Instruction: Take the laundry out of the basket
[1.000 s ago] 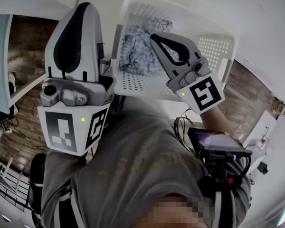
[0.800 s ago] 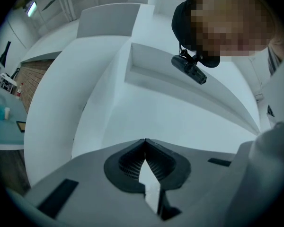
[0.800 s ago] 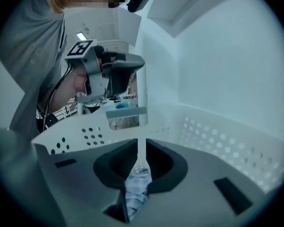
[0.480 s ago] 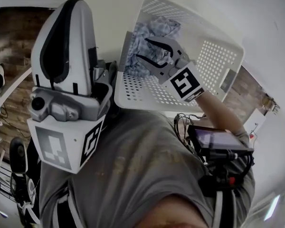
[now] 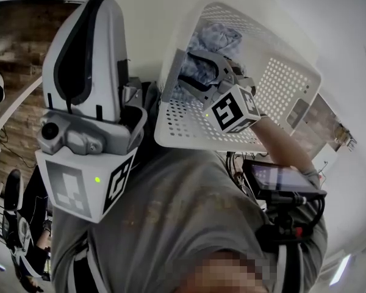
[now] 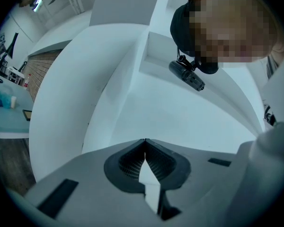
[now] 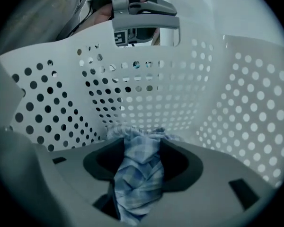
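The white perforated laundry basket (image 5: 280, 84) stands in front of me at the upper right of the head view. Blue plaid laundry (image 5: 215, 38) lies bunched inside it. My right gripper (image 5: 186, 71) points down into the basket; its jaws have just been opening and stand wide. In the right gripper view the plaid cloth (image 7: 135, 183) lies between the spread jaws of the right gripper (image 7: 141, 145), with the pads apart from it, and the basket wall (image 7: 146, 103) rises behind. My left gripper (image 5: 100, 2) is held up at the left, outside the basket, shut and empty (image 6: 145, 140).
A black device with a screen (image 5: 280, 182) hangs at the person's waist on the right, with cables beside it. A brick-patterned floor (image 5: 24, 47) shows at the left. White surfaces (image 6: 109, 79) fill the left gripper view.
My right gripper has dropped from above the basket down into it, and its jaws went from shut to wide open over the plaid cloth. The left gripper has stayed where it was, shut.
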The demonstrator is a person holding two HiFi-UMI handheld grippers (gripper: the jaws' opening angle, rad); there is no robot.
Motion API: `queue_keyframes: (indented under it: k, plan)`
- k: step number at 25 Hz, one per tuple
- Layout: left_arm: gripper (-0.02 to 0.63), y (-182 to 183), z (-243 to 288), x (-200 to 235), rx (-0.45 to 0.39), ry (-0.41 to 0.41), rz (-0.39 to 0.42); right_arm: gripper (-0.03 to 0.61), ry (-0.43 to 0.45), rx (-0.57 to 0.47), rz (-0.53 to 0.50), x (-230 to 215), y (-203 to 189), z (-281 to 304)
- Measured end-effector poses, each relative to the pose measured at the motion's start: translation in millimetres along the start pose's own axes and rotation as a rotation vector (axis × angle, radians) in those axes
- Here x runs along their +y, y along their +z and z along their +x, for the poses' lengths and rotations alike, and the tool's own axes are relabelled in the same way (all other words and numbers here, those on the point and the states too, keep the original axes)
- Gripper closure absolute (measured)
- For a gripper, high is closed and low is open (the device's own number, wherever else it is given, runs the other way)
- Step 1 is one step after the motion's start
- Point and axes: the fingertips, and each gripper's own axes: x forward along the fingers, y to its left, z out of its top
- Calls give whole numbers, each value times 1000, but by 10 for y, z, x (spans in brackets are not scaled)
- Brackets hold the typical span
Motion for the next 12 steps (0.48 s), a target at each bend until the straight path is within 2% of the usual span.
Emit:
queue_keyframes:
  k: [4,7,12]
  plan:
    - [604,1,4,2,-2,4,-9,415,-18,27,0,-90,-49,-16]
    - [604,-1,-6,10,-5,5,-4,498,-9,33,44,-158,-72,-3]
    - [604,10,4,-7,-15,-13,7,528,-29,-10,169,-328,12,-79]
